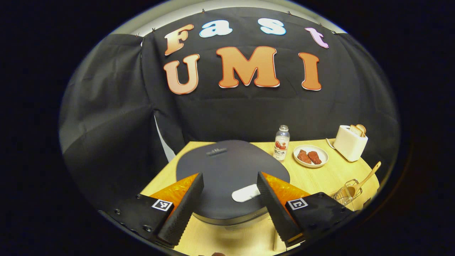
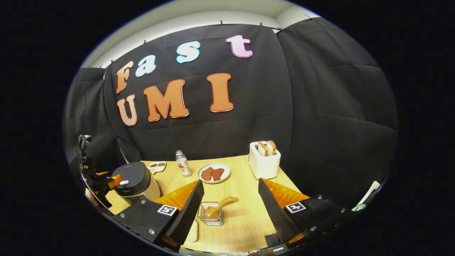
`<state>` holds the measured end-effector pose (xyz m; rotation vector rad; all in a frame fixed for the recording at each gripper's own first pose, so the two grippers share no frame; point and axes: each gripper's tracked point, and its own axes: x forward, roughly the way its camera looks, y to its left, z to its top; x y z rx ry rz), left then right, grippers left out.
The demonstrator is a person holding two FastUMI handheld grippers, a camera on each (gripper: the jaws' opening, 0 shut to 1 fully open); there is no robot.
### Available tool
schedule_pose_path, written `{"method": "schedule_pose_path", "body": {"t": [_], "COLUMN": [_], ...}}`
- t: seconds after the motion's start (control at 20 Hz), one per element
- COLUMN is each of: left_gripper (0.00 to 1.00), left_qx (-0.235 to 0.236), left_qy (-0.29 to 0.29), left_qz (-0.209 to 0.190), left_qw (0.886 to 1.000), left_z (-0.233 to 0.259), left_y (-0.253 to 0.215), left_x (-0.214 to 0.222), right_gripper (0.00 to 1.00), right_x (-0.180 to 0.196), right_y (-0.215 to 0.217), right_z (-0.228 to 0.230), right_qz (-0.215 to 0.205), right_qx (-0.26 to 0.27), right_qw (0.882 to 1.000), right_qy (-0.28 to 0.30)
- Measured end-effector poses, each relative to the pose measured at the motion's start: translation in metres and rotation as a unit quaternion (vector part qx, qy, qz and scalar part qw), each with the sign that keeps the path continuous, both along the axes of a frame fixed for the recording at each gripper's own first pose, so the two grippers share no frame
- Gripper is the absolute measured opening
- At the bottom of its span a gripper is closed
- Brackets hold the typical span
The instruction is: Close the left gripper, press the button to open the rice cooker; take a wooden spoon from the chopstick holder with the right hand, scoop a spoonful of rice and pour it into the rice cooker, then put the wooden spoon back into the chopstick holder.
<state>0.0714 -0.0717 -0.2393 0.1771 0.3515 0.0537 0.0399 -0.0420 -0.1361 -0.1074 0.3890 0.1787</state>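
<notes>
1. The rice cooker (image 1: 227, 177) sits on the desk (image 1: 330, 177) at its left end, lid down, with the pale release button (image 1: 246, 193) at the near edge of the dark lid. You should find it a rigid, fairly heavy body that likely stays put under a push; the button is small and smooth, so press it square from above rather than at a slant.
2. The wooden spoon (image 2: 218, 208) stands tilted in the wire chopstick holder (image 2: 210, 215), bowl down and handle leaning up to the right. Expect it to be light, stiff and a little slick; take it on the free handle above the wire rim. The holder looks light and may tip or slide if you drag the spoon sideways.
3. Your left gripper (image 1: 229, 197) is wide open over the cooker lid, holding nothing; the button lies between the fingers, near the right one. It must close before the press.
4. Your right gripper (image 2: 231, 209) is also wide open and empty, with the holder and spoon between its fingers but ahead of them, not touched.
5. I cannot make out the rice supply from here.
</notes>
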Motion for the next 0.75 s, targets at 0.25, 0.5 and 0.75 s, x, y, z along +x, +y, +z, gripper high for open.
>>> {"method": "schedule_pose_path", "body": {"t": [0.25,0.5,0.75], "left_gripper": [1.0,0.96,0.96], "left_qx": [-0.019,-0.055,-0.055], "left_qy": [-0.071,-0.134,-0.156], "left_qz": [0.01,0.001,-0.002], "left_qw": [0.997,0.989,0.986], "left_z": [0.115,0.211,0.259], "left_y": [0.016,0.027,0.044], "left_x": [-0.008,-0.039,-0.067], "right_gripper": [0.95,0.95,0.95], "right_x": [0.011,0.018,0.015], "right_y": [0.01,0.025,0.039], "right_z": [0.022,0.053,0.084], "right_qz": [-0.002,0.004,0.011], "right_qx": [0.001,-0.013,-0.016], "right_qw": [1.0,0.999,0.997], "right_qy": [-0.02,-0.05,-0.081]}}
